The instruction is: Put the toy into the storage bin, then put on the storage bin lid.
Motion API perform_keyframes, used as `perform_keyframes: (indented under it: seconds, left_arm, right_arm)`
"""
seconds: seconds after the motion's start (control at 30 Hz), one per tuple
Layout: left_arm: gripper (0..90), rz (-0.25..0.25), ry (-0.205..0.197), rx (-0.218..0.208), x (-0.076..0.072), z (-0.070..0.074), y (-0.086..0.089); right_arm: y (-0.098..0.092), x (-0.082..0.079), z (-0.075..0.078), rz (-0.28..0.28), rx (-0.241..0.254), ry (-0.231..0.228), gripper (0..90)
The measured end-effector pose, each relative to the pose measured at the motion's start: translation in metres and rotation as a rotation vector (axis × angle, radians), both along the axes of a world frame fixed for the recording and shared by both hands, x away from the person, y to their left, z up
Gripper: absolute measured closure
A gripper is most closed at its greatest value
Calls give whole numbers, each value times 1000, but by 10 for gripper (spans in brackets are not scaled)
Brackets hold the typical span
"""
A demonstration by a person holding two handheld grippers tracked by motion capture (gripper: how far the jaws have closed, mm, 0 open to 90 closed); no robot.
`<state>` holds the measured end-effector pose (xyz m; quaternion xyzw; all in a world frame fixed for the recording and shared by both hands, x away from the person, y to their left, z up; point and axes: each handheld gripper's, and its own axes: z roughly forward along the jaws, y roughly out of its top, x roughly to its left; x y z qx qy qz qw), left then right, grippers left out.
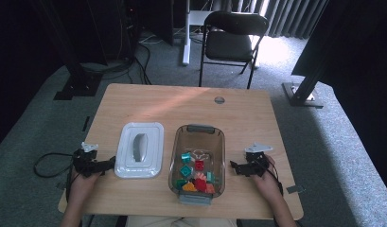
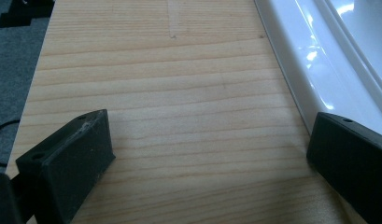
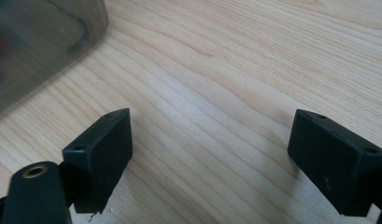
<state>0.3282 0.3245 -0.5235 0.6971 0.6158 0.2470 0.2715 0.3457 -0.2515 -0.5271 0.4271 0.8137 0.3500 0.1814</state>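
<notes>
Left gripper (image 1: 109, 163) wide, empty, beside white lid (image 1: 139, 149) | right gripper (image 1: 235, 166) wide, empty, near toy-filled box (image 1: 197, 160) | advice: pinch lid rim squarely, lift level.

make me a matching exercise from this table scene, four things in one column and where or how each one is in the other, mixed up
Things:
1. white lid
2. clear container
3. left gripper
4. right gripper

Place or state:
A. open, at the table's right side, beside the container
B. lying flat on the table, left of the container
C. open, next to the lid's left edge
D. uncovered, holding red, teal and orange pieces

Pairs: 1-B, 2-D, 3-C, 4-A
</notes>
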Motion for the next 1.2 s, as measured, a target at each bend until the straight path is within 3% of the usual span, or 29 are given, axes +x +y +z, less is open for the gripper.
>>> perform_keyframes:
  seconds: [0.13, 0.33, 0.53, 0.63, 0.8, 0.9, 1.2]
  left_arm:
    - [8, 25, -2, 0, -2, 0, -1]
    - [8, 47, -2, -1, -3, 0, -3]
    - [7, 40, -4, -3, -4, 0, -3]
    - [7, 6, -1, 0, -4, 0, 0]
    - [9, 16, 14, -19, -4, 2, 0]
    - [8, 1, 29, -15, -7, 13, -4]
    - [8, -41, 23, -35, -11, 23, -19]
  right_arm:
    - [-1, -2, 0, -16, 0, 1, 136]
    - [-2, -6, 0, -101, 4, 4, 131]
    - [-2, -5, 0, -91, -1, 4, 122]
    - [-2, -5, 0, -92, 0, 3, 124]
    - [-2, -6, 0, -95, -1, 2, 124]
    - [-2, -6, 0, -95, -1, 2, 124]
    - [-2, -6, 0, -95, -1, 2, 124]
